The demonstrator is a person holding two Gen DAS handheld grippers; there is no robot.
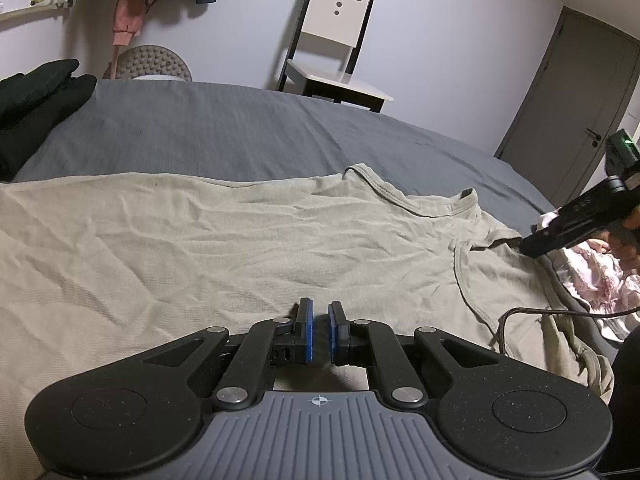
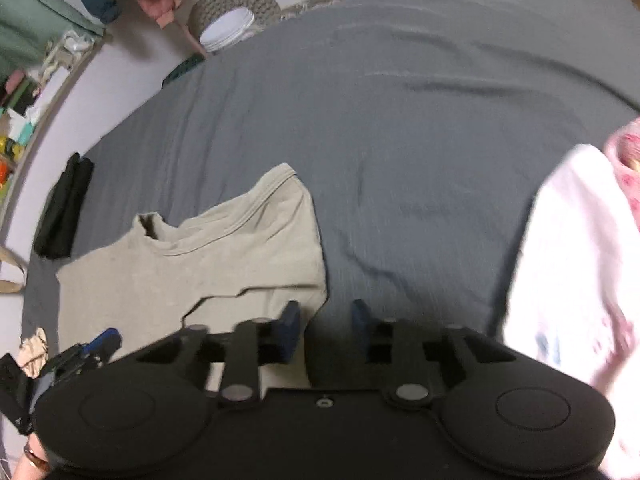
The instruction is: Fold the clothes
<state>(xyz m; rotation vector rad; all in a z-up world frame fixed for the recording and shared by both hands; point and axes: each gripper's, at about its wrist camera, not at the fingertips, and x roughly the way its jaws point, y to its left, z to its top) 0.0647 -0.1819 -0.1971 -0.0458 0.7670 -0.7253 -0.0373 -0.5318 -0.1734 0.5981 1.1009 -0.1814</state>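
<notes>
Shirt [image 1: 240, 240], beige, short-sleeved: lies flat and creased on the grey bed [image 1: 240, 128], along the near edge. Long axis runs side to side across the left wrist view, neckline toward the right, hem end off to the left. From the right wrist view one side appears turned in over the body; whether this is a fold under way or simply how it was laid cannot be settled.

Left tongs [image 1: 319, 334]: low over the shirt's middle, blue pads nearly pressed together with a thin gap, nothing visibly pinched.

Right tongs [image 2: 326, 322]: spread, nothing between them, over bare bed just off the shirt's sleeve corner; view blurred. Nearer the collar and sleeve end; left tongs nearer the body and hem.

Pink-and-white garment [image 2: 580, 272]: at the bed's right edge, apart from the shirt.

Dark folded garment [image 2: 64, 212]: toward the bed's far left corner.

Chair [image 1: 332, 40]: beyond the bed's far edge.

Writing, brands, labels: none readable.
</notes>
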